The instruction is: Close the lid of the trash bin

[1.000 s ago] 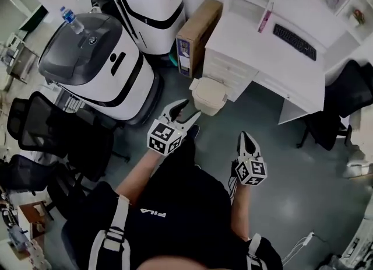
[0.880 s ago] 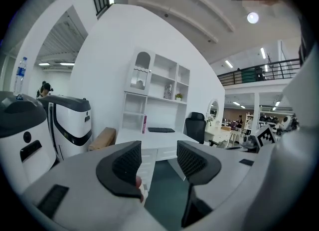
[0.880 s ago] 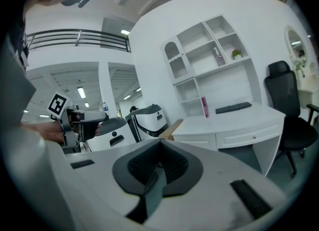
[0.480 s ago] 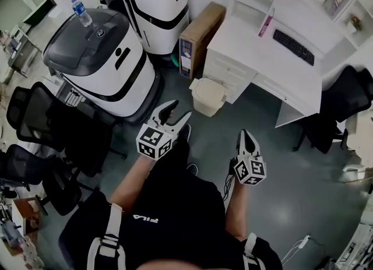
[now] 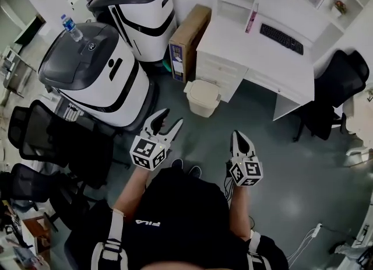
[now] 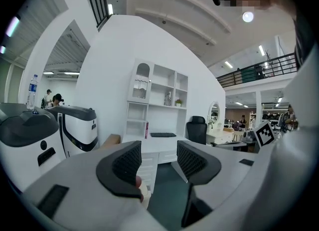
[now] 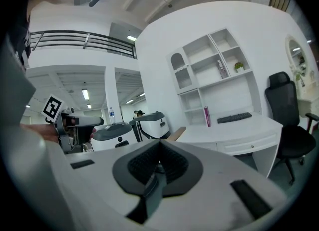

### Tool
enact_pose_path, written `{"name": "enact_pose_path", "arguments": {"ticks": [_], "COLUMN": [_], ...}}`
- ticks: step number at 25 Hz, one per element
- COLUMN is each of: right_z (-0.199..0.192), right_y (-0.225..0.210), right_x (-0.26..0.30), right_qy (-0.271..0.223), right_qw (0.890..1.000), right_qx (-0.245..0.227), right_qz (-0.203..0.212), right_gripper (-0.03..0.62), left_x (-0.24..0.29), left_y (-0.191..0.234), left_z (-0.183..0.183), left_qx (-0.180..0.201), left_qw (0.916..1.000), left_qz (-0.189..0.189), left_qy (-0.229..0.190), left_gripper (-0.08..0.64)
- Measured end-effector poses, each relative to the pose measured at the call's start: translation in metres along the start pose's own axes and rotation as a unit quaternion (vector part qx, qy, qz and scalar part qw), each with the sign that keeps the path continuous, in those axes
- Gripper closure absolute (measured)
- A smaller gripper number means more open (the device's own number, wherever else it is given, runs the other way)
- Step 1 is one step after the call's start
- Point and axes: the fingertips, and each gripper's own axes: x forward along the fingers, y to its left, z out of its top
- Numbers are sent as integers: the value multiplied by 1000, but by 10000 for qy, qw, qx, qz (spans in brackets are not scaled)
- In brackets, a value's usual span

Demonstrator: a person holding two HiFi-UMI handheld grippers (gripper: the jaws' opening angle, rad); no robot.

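Note:
The cream trash bin [image 5: 203, 97] stands on the grey floor by the corner of the white desk [image 5: 262, 62], and its lid lies flat on top. My left gripper [image 5: 171, 117] hovers in front of the bin and a little to its left, clear of it. In the left gripper view its jaws [image 6: 158, 162] stand apart with nothing between them. My right gripper [image 5: 236, 136] hangs further right, also clear of the bin. The right gripper view shows it [image 7: 158, 162] with its pads together and empty.
Two large white-and-grey machines [image 5: 93, 73] [image 5: 140, 6] stand at the left, one with a water bottle [image 5: 69, 27] on top. A cardboard box [image 5: 187, 41] leans beside the desk, which carries a keyboard [image 5: 281, 38]. Black office chairs [image 5: 41, 135] [image 5: 335, 94] flank the floor.
Both grippers have drawn back from the bin, and the left one has shifted left. The gap between the left jaws and the bin has grown. The jaws have kept their openings.

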Motion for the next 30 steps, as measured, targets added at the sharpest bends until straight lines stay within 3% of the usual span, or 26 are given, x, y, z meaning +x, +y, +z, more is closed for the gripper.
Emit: {"name": "enact_pose_path", "arguments": {"ticks": [6, 13, 14, 16, 20, 30], "right_z": [8, -2, -2, -2, -1, 4], "right_y": [6, 17, 17, 17, 16, 26], "right_x": [-1, -1, -1, -1, -1, 9], "right_qy": [-32, 51, 51, 68, 56, 48], "right_qw": [10000, 9999, 9998, 9997, 9997, 9986], "right_qx": [-74, -141, -140, -179, -175, -458], "right_qz": [-51, -79, -95, -132, -173, -269], "right_gripper": [589, 589, 589, 589, 589, 591], "left_x": [-2, -7, -8, -12, -11, -14], "left_y": [-3, -2, 0, 6, 5, 31], "left_z": [2, -15, -12, -5, -2, -11], "left_qx": [-54, 133, 65, -113, -174, -140], "left_qw": [9998, 9993, 9995, 9994, 9985, 9992], "left_qz": [-157, -329, -311, -255, -462, -353], "left_qy": [-104, 132, 57, -195, -216, -118], "left_gripper": [331, 331, 349, 557, 558, 558]}}
